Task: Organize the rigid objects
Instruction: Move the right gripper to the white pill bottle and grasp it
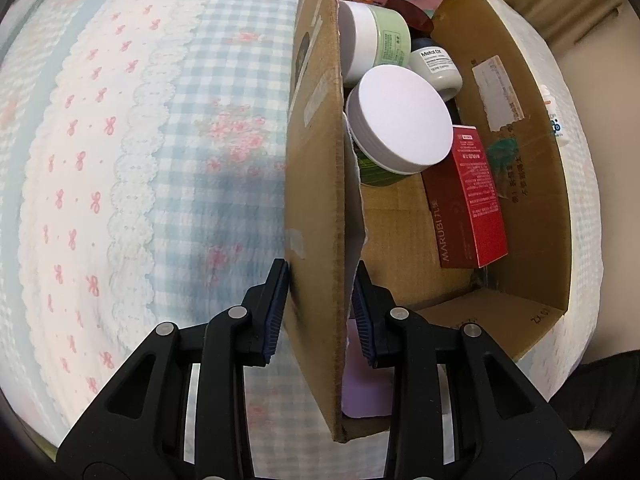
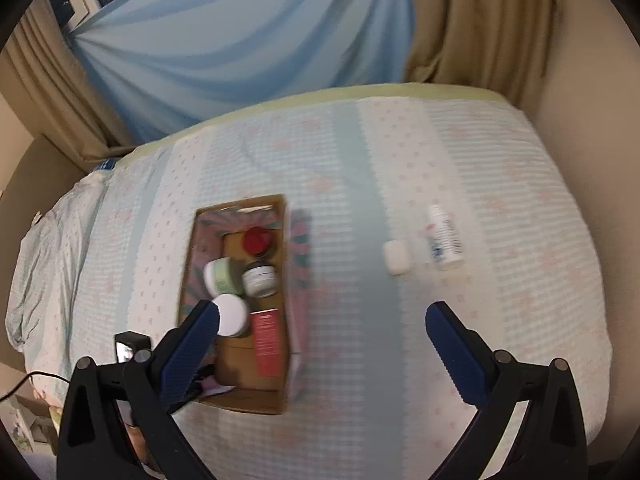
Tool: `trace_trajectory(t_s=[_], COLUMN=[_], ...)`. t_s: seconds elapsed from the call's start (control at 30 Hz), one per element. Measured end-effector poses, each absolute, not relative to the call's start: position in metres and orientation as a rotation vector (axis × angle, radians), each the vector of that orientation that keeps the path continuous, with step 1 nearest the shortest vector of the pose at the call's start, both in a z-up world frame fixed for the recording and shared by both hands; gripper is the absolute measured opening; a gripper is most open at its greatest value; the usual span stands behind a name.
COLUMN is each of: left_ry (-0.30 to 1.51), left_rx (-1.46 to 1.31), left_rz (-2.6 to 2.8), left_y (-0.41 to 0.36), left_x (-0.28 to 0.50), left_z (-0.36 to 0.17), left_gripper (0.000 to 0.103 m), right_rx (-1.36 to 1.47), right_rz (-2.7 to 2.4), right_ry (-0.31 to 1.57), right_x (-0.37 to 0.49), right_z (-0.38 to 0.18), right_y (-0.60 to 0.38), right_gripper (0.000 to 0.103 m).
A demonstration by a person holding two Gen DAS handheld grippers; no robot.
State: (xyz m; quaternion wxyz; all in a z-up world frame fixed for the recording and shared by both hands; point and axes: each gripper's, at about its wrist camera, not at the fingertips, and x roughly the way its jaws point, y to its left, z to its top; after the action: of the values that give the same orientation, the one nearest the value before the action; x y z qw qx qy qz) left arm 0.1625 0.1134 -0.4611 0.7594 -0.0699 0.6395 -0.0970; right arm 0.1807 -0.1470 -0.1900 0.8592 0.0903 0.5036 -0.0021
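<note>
Now cardboard box wall between left gripper fingers, right gripper spread.

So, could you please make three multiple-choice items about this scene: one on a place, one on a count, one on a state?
1. Where does the red carton lie?
A. Inside the cardboard box
B. On the bedspread beside the box
C. In the right gripper

2. How many loose things lie on the bedspread outside the cardboard box, in the right wrist view?
A. None
B. Two
C. Five

3. How is the left gripper?
A. Wide open in the air
B. Shut on a jar
C. Closed across the box wall

Answers:
1. A: it leans against the box's inner wall, beside the white-lidded jar.
2. B: only a small white case and a white tube lie there.
3. C: one pad sits on each face of the cardboard wall; the right gripper is open and empty.
</note>
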Motion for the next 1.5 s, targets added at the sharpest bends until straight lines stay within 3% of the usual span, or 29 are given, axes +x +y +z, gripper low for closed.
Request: trace_trajectory(t_s=[0.5,0.93,1.2,1.47,1.5], left_ry=[1.380,1.383,1.388,1.392,1.392], left_rx=[-0.197,-0.297,-0.246,-0.246,-0.245], left_rz=[-0.152,-0.107,-0.099,-0.099,-0.099], left_y=[0.109,0.127,0.124,0.120,0.117], left_x=[0.155,0.153,0.154,0.155,0.155], left_z=[-0.462,-0.466,-0.468,-0.470,-0.470], left_gripper=[0.028,0.028,0.028,0.028,0.028], right_rx=[0.204,0.288,0.241,0.118,0.093], right_rz=[-0.088,0.013,0.022,0.019,0.016], right_ry=[1.043,1.090,1.180,1.234,1.234], right_x=[0.187,0.283,0.332,0.351,0.351], right_z=[-0.222,-0.360,-0.424,-0.443,-0.442], right_y=[-0.263,-0.335,-0.332,-0.313,-0.310], right_gripper=[0.103,0.103,0.076,0.047,0.047])
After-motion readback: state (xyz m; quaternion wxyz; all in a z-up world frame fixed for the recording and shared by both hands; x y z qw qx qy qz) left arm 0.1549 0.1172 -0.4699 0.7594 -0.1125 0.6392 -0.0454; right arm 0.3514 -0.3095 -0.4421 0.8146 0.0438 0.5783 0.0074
